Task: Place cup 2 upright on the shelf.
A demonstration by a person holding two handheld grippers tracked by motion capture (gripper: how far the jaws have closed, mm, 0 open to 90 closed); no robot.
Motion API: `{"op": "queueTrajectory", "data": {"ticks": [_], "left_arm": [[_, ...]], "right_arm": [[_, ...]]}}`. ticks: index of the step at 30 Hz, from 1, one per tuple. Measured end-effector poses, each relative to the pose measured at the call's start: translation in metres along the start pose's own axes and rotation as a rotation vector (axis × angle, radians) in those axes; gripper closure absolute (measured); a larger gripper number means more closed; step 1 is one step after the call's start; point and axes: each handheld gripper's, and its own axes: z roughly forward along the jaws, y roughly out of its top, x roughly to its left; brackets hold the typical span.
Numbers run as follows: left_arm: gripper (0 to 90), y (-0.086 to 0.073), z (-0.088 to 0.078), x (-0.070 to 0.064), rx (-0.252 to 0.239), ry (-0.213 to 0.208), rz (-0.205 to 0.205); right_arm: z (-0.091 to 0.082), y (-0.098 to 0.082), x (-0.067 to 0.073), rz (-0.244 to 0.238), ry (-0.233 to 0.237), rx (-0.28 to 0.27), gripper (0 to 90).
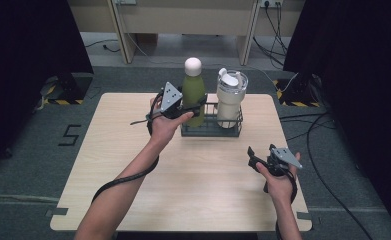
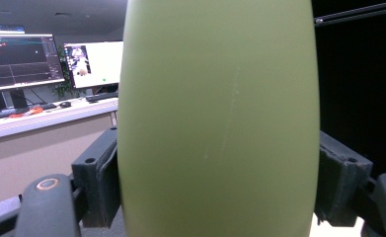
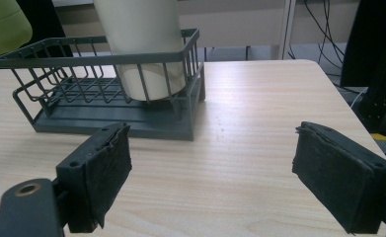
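The green bottle [image 1: 194, 92] is so near the left gripper view's camera that its cap and base are cut off and only its smooth body shows, with two lit monitors [image 2: 92, 61] on a desk off to one side behind it. In the high view the bottle's foot is lost behind the wire wall of the grey basket [image 1: 210, 132], so whether it rests on the basket floor is hard to tell. The right gripper view catches a rounded green edge at about rim level over the basket's far end. The white tumbler [image 1: 230, 100] stands in the basket's other end, its top cut off in that view. The left tongs [image 1: 195, 107] clamp the bottle's body from both sides, pads pressed against it, the left hand [image 1: 165, 125] reaching forward over the tabletop [image 1: 133, 175] with the forearm stretched out and the cable trailing under the wrist. The right tongs [image 1: 255, 159] hover low over the near right of the tabletop, pointing at the basket, their pads spread apart and holding nothing. The right hand [image 1: 280, 182] is drawn close to the table's near edge.
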Motion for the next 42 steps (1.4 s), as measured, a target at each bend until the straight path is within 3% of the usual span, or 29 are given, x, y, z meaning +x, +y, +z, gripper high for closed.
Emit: {"op": "queueTrajectory", "data": {"ticks": [9, 42], "left_arm": [[21.1, -0.002, 0.011, 0.007, 0.007, 0.010, -0.023], [21.1, -0.015, 0.044, 0.024, 0.050, 0.056, -0.044]], "right_arm": [[0.000, 0.000, -0.001, 0.002, -0.004, 0.000, 14.6], [0.002, -0.002, -0.003, 0.003, -0.004, 0.006, 14.7]]}}
